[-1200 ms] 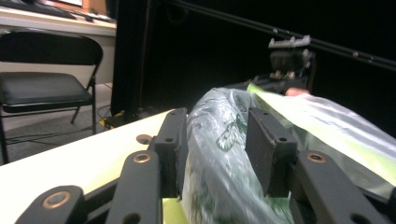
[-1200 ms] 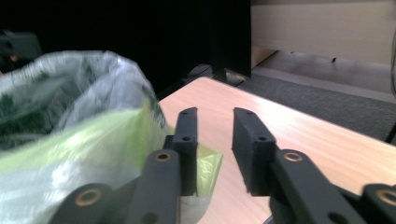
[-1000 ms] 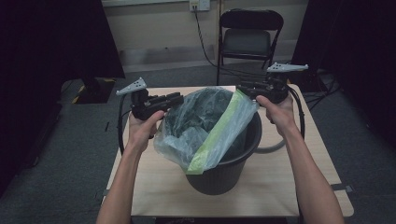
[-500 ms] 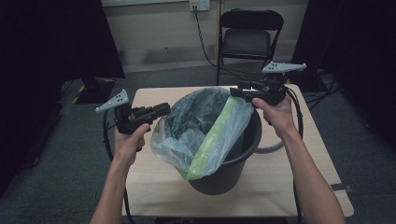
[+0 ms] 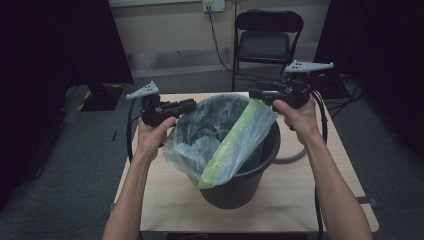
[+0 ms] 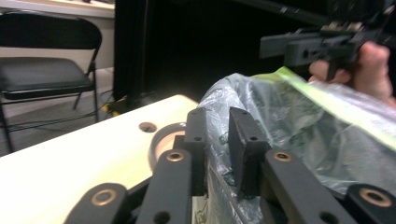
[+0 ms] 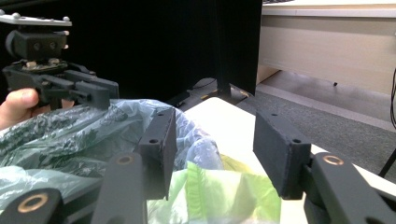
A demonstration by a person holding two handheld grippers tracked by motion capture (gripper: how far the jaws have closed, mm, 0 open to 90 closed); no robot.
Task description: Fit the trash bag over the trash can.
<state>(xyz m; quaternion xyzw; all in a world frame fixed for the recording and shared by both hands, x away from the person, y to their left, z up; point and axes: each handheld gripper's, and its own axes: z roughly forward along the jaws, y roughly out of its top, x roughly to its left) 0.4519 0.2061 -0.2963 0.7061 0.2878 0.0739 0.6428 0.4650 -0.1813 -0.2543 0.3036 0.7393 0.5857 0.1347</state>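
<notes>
The left gripper stands at the left rim of the bucket; its jaws are nearly together with a narrow gap, and the film of the bag passes between them; whether they truly pinch it I cannot tell. The right gripper is at the far right rim of the bucket; its jaws are wide apart and hold nothing, though the green edge of the bag lies just below them.

The bag sits in the bucket, which stands on the table; its mouth is loose and hangs over the near rim.

The risks, as I judge them: if the left jaws have only a thin bite, the slippery film can slide out when pulled; if the right gripper closes too high, it catches air and not the edge; a strong pull on one side can tear the film, or drag the light bucket across the table.
</notes>
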